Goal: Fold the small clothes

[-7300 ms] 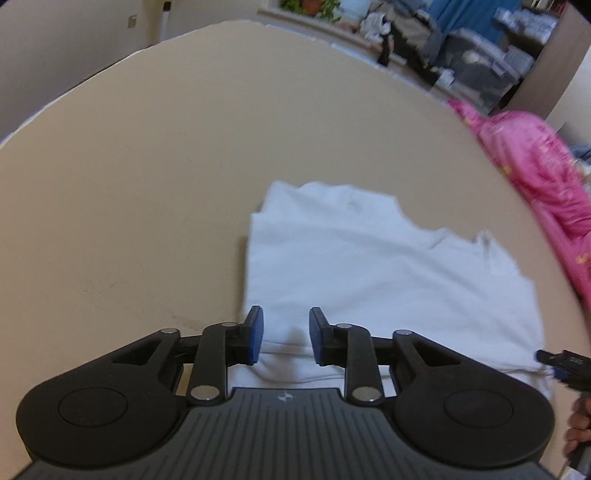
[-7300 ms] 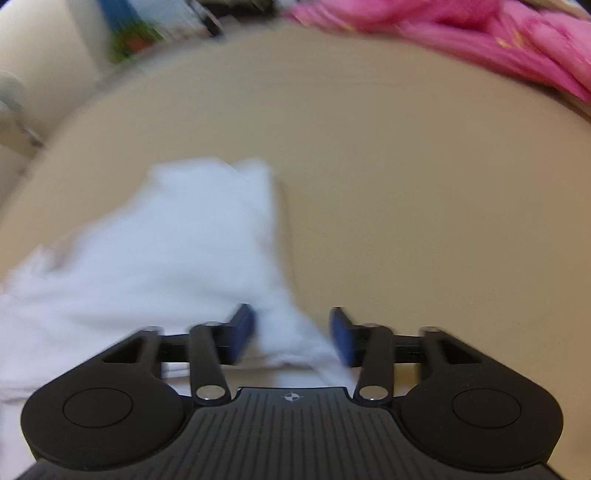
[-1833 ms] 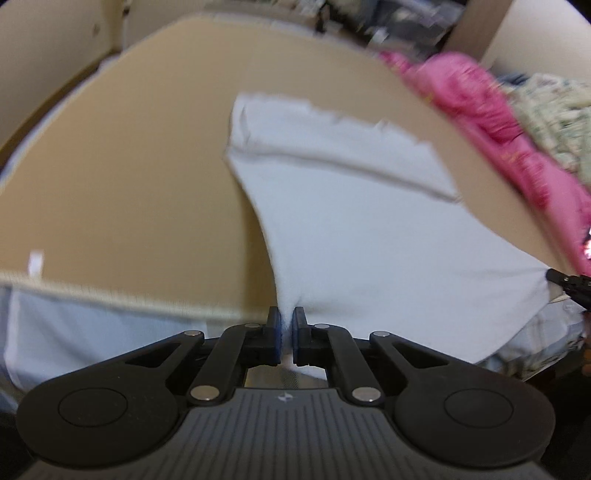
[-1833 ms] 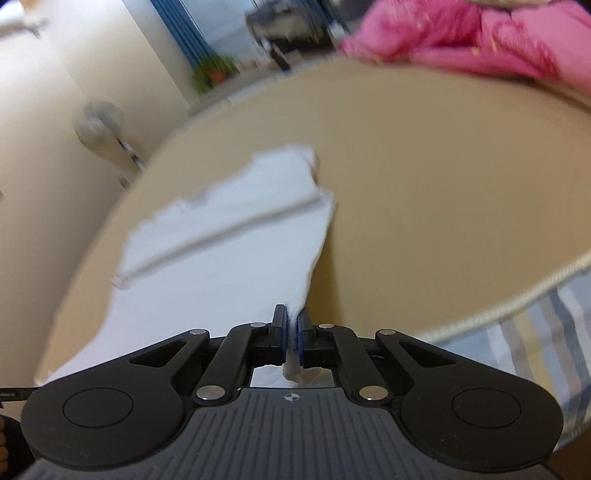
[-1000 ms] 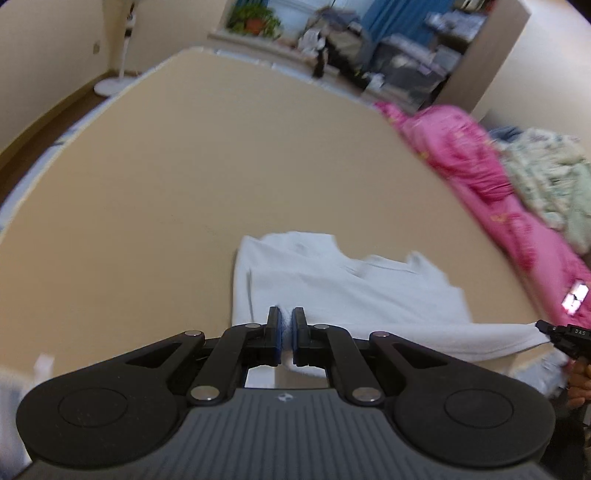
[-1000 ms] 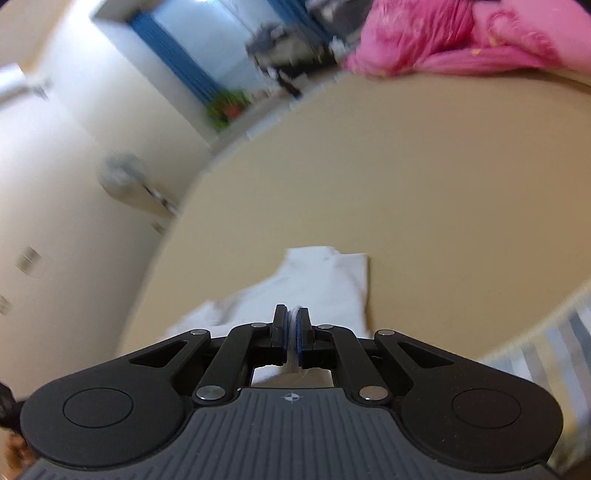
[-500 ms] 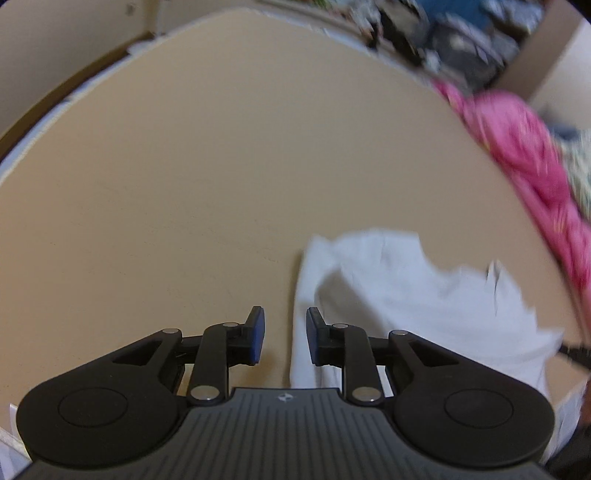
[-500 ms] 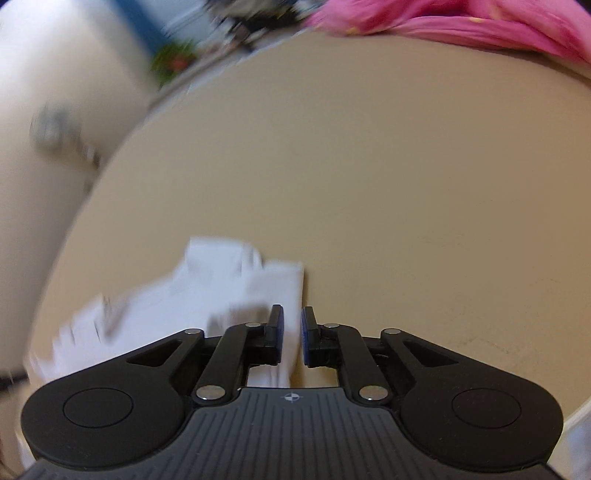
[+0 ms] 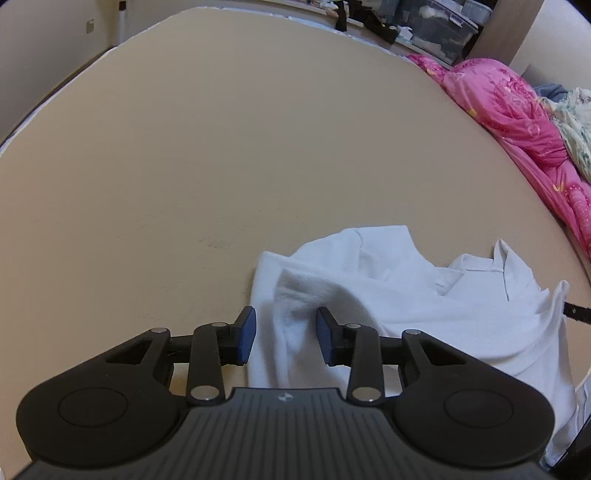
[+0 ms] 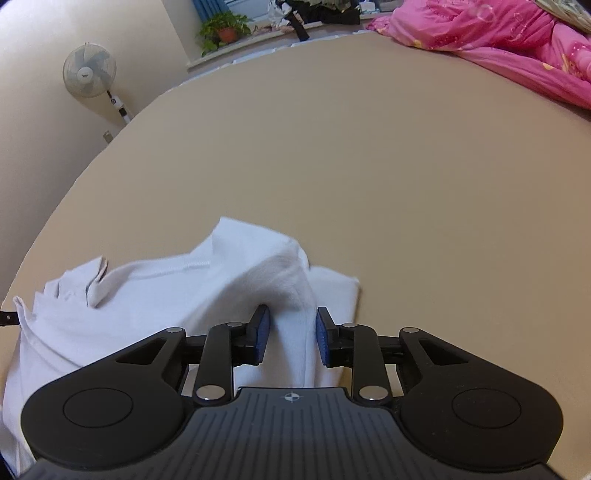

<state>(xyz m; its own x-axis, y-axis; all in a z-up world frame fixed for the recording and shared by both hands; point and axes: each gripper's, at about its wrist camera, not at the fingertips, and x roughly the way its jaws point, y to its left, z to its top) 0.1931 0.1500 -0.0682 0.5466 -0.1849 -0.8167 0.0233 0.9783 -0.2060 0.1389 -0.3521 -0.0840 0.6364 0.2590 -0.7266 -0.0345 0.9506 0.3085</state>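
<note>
A small white garment (image 9: pixel 424 302) lies rumpled on the tan surface (image 9: pixel 221 147), folded over on itself near the front edge. My left gripper (image 9: pixel 286 338) is open, its blue pads either side of a raised fold at the garment's left end. The garment also shows in the right wrist view (image 10: pixel 155 299). My right gripper (image 10: pixel 291 339) is open, its pads either side of a raised fold at the garment's right end. Neither grips the cloth.
A pink quilt (image 9: pixel 517 110) lies along the right side of the surface, also in the right wrist view (image 10: pixel 498 33). A standing fan (image 10: pixel 90 79), a potted plant (image 10: pixel 221 31) and storage boxes (image 9: pixel 443 22) stand beyond the far edge.
Both grippers carried the garment's near edge up and over towards the far side, lowered it, then opened and let go. The cloth now rests slack between the pads.
</note>
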